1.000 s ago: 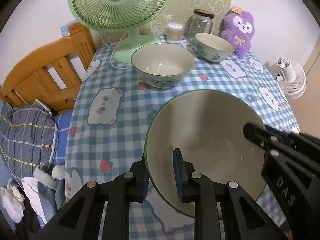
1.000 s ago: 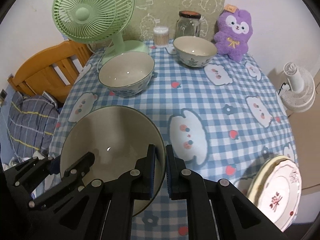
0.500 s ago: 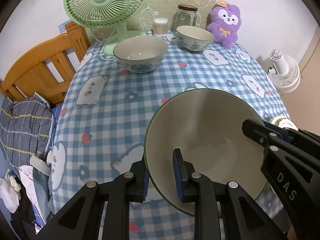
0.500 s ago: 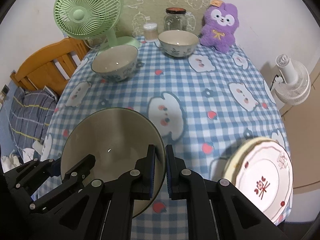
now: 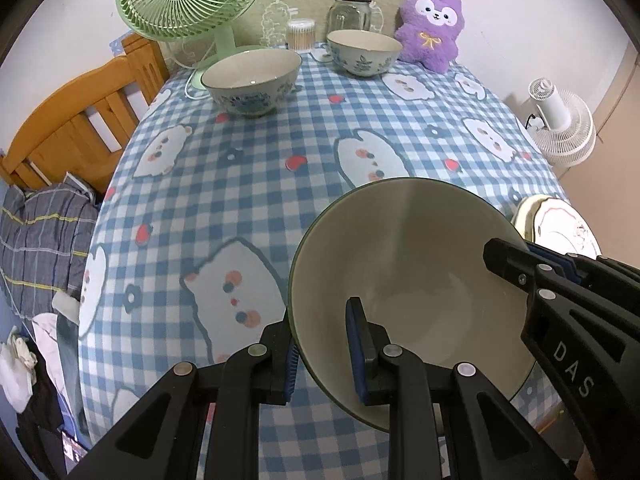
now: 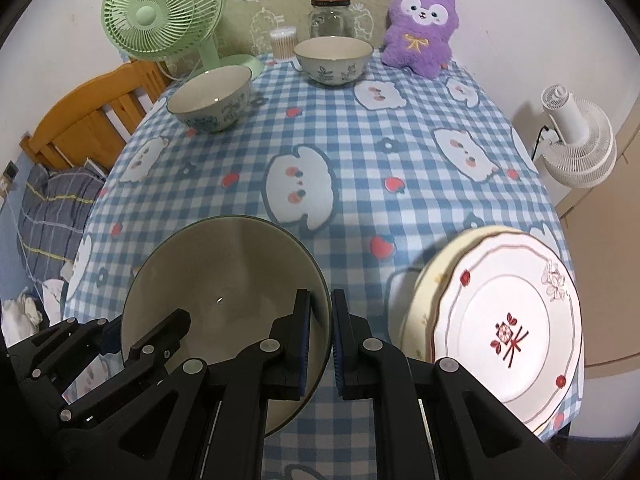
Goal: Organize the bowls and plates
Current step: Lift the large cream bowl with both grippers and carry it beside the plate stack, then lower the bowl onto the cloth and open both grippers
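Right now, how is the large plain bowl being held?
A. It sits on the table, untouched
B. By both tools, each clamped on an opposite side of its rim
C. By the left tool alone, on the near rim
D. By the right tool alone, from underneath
B: the left tool pinches the large plain bowl at its left rim, and the right tool pinches its right rim.

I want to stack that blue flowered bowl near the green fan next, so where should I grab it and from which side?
Take the blue flowered bowl by its rim, one finger inside and one outside the wall, as both grippers now hold the big bowl. It sits upright, mouth open. Come from the near or right side: the green fan crowds its far-left side. Both grippers must probably free up first.
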{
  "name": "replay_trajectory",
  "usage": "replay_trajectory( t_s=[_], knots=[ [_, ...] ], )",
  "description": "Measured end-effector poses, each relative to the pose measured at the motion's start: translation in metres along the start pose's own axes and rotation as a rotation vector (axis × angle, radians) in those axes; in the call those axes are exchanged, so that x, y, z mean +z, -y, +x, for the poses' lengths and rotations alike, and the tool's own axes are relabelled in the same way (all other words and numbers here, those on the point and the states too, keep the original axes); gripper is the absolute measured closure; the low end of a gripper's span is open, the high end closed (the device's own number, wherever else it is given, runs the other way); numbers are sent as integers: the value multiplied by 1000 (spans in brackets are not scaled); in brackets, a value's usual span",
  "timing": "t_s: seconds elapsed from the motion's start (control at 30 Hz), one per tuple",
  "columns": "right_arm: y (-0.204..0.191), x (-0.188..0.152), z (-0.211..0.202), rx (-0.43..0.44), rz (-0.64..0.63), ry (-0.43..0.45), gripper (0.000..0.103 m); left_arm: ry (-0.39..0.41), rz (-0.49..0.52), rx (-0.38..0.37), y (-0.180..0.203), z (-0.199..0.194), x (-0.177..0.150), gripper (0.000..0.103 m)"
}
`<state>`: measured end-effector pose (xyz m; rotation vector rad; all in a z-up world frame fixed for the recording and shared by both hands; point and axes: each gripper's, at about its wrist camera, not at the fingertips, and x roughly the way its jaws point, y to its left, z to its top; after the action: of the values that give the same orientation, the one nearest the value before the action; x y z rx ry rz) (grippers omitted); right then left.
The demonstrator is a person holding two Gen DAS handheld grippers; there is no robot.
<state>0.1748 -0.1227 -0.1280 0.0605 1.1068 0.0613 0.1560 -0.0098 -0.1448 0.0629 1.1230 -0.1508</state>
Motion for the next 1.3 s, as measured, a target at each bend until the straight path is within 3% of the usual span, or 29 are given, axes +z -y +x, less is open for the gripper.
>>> replay_trajectory(
  t_s=[0.63,0.77,0.83,0.93,1.0,1.03,1.13,1.2,1.3],
  knots=[
    [11,-23,10,5,-29,-15,91,8,-26,28,14,9,-24,83],
    [11,-23,11,18,-38,-11,87,7,-42,28,12,12,-25,83],
    [10,-24,10,23,-54,-6,87,1,-53,28,11,12,-25,79],
    [7,-25,10,52,-76,-24,73,7,-41,26,14,10,-25,70],
    [7,-26,10,79,-65,-25,51,2,-7,30,20,8,-24,66],
    [7,-26,8,90,-62,-13,47,0,-6,27,21,8,-23,65],
    [7,-24,2,86,-65,12,40,1,-23,26,20,5,-20,57],
    [7,-21,-1,91,-66,14,38,5,-34,27,19,2,-18,42],
    [8,-17,-7,98,-69,22,33,18,-36,34,18,-4,-15,30]
  ],
)
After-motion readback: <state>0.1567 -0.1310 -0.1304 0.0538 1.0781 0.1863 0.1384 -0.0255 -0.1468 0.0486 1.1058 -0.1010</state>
